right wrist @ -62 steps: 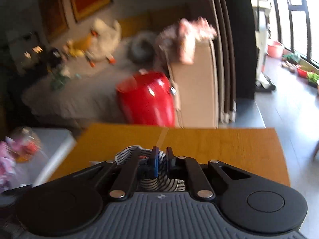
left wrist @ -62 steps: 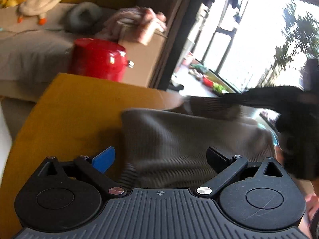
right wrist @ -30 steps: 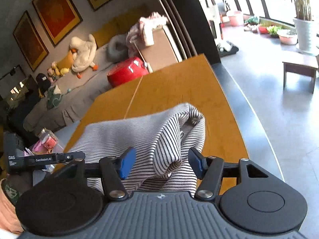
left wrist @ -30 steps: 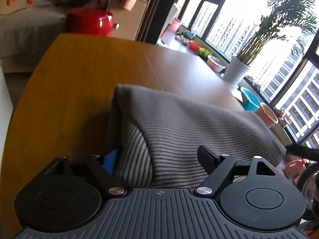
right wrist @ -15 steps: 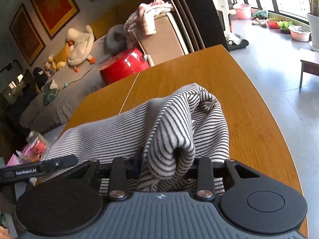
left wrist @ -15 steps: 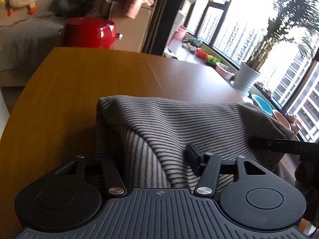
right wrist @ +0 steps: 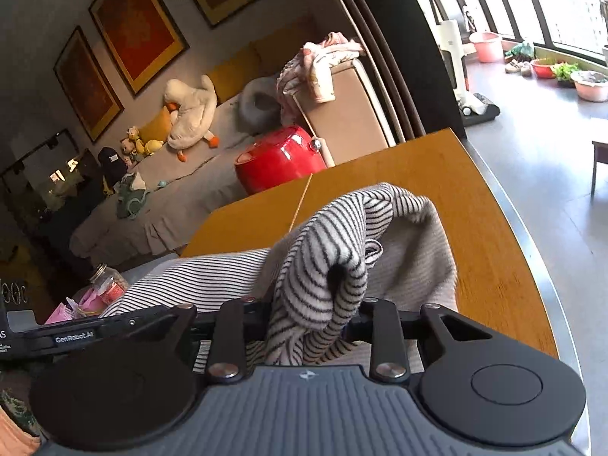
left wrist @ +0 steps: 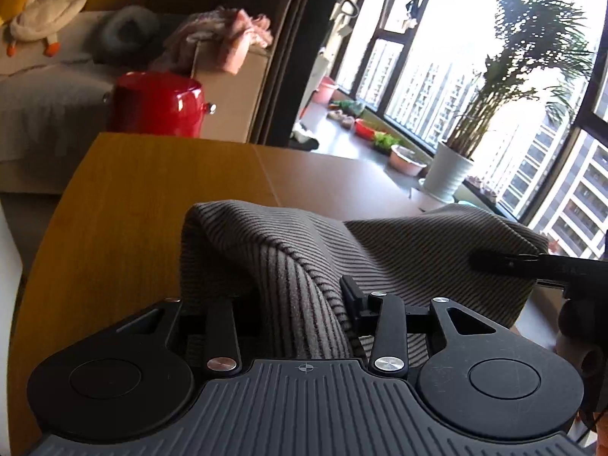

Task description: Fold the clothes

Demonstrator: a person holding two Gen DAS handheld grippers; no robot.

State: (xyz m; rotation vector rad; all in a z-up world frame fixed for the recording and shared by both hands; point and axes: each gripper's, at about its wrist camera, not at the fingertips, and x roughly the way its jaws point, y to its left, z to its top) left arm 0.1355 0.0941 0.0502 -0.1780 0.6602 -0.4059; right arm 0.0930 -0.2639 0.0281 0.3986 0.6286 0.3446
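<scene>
Sweater [left wrist: 399,250] is bunched over the desk [left wrist: 133,197], pinched by left hand-held gripper [left wrist: 300,304] and right hand-held gripper [right wrist: 315,315], jaws just closed; edges should be kept level, taut before folding.

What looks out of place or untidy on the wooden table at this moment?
Only the striped garment stands out: it is bunched in thick, uneven folds, not flat, pinched by the left gripper and the right gripper. The wooden table shows nothing spilled or damaged.
</scene>
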